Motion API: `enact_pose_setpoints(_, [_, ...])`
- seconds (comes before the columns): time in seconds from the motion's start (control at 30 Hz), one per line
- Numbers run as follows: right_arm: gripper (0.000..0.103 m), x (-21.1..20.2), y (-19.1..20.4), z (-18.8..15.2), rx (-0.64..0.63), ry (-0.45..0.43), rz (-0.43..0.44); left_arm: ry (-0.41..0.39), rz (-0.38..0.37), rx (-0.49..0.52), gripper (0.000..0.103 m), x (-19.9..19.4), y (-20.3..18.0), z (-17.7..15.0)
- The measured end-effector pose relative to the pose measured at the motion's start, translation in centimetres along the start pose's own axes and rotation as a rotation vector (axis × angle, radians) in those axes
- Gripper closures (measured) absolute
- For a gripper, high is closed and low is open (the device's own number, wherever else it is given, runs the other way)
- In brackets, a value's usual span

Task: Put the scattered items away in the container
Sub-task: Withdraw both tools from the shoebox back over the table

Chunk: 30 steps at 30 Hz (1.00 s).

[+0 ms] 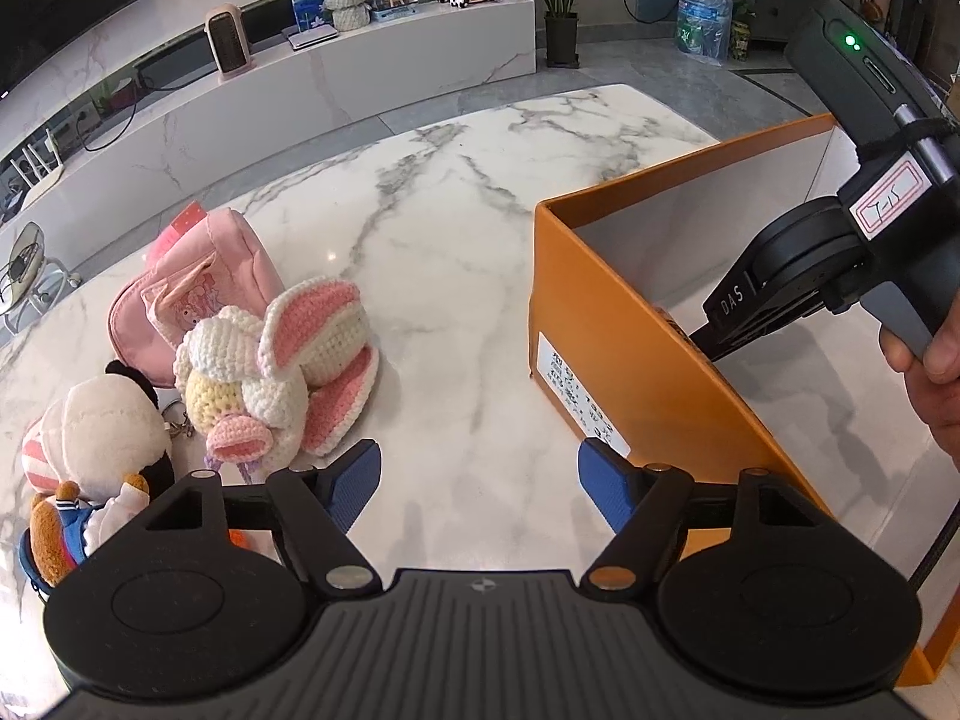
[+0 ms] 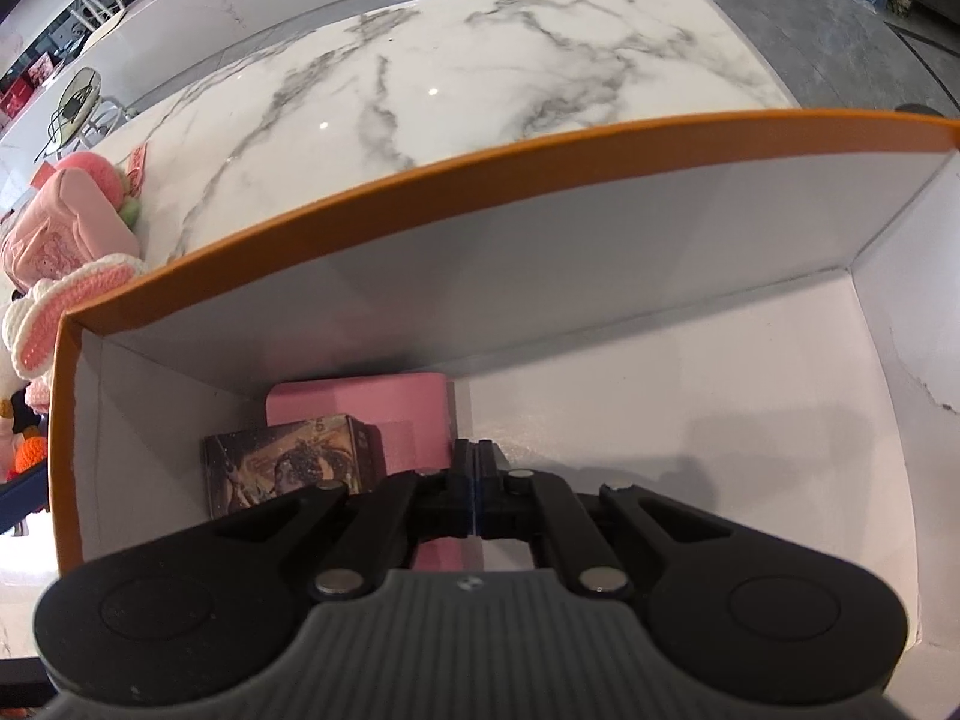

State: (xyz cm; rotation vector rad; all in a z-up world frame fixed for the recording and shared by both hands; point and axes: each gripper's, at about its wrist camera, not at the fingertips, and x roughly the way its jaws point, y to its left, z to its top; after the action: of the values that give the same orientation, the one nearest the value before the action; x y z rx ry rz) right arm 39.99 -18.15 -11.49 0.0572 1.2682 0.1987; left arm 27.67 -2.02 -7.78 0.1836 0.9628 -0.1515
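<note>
An orange box [image 1: 648, 372] with a white inside stands on the marble table [image 1: 432, 228]. My left gripper [image 1: 479, 486] hangs open over bare marble just left of the box, nothing between its blue pads [image 1: 354, 480]. Left of it lie a pink-and-white crocheted toy [image 1: 282, 366], a pink pouch [image 1: 198, 288] and a white plush toy [image 1: 102, 426]. My right gripper [image 2: 475, 468] is shut and empty, pointing down inside the orange box [image 2: 420, 174]. A pink flat item [image 2: 384, 414] and a dark printed box [image 2: 288, 462] lie on the box floor beside it.
A small plush figure in blue [image 1: 66, 516] sits at the table's near left. Beyond the table runs a white marble TV bench [image 1: 336, 60] with a heater and ornaments. A potted plant [image 1: 561, 18] and a water bottle [image 1: 705, 18] stand on the floor.
</note>
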Motion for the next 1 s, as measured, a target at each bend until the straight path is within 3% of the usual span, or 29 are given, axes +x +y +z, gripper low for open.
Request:
enact_pose_setpoints(0.2, [0.099, -2.3, 0.5, -1.0, -0.021, -0.038, -0.032, -0.009, 0.027, -0.017, 0.017, -1.7, 0.7, -0.5])
enact_pose_setpoints(0.47, [0.096, -7.1, 1.9, -3.2, -0.078, -0.119, -0.073, -0.078, 0.058, -0.039, 0.017, -6.6, 1.9, -1.2])
enact_pose_setpoints(0.63, [0.078, -11.2, 3.1, -5.1, -0.108, -0.199, -0.084, -0.123, 0.075, -0.075, 0.017, -9.7, 2.8, -2.2])
enact_pose_setpoints(0.77, [0.070, -14.6, 4.3, -7.0, -0.144, -0.277, -0.101, -0.169, 0.078, -0.119, 0.017, -12.1, 3.6, -2.9])
enact_pose_setpoints(0.83, [0.061, -16.2, 5.1, -8.1, -0.163, -0.318, -0.101, -0.201, 0.085, -0.138, 0.017, -13.4, 4.1, -3.2])
enact_pose_setpoints(1.0, [0.052, -20.0, 7.8, -11.0, -0.223, -0.425, -0.098, -0.276, 0.103, -0.184, 0.016, -16.5, 5.7, -4.3])
